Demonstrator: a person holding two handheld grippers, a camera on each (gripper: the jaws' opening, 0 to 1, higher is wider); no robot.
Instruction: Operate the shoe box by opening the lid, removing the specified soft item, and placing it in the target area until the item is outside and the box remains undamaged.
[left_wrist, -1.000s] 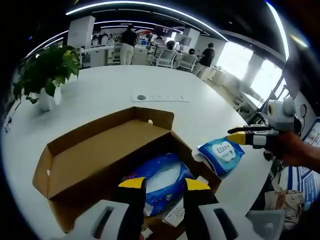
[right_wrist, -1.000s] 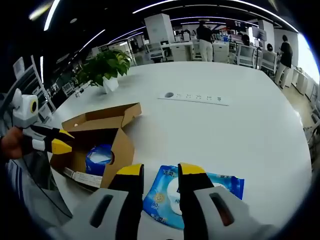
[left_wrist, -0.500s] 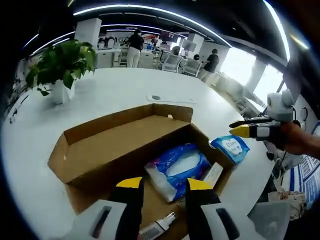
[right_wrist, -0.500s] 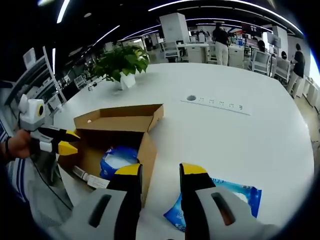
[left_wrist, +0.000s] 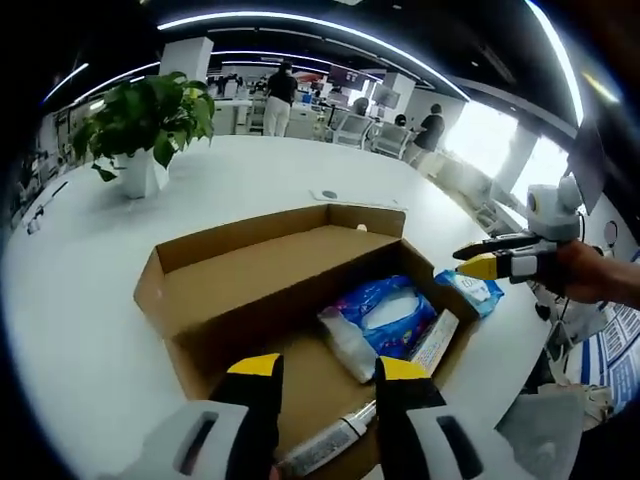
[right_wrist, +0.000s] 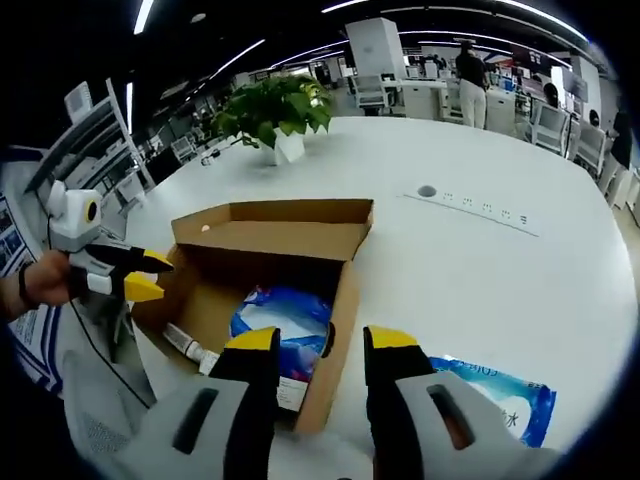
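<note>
- One box (left_wrist: 262, 290) sits on the white table (left_wrist: 90, 300), lid open and standing up at its far side.
- Inside the box: one blue soft pack (left_wrist: 385, 318), one tube (left_wrist: 325, 448) and one small long carton (left_wrist: 437, 342).
- One more blue pack (right_wrist: 495, 396) lies on the table just outside the box; its writing is too small to read.
- One plant (left_wrist: 148, 115) stands on the table, well behind the box.
- Left gripper (left_wrist: 323, 368) hangs over the box's near edge, fingers apart, holding nothing.
- Right gripper (right_wrist: 322, 341) hangs over the box's side wall, fingers apart, holding nothing.

One open shoe box (left_wrist: 250, 280), two blue wipe packs (left_wrist: 385, 318) (right_wrist: 495, 396), one potted plant (left_wrist: 150, 125).
</note>
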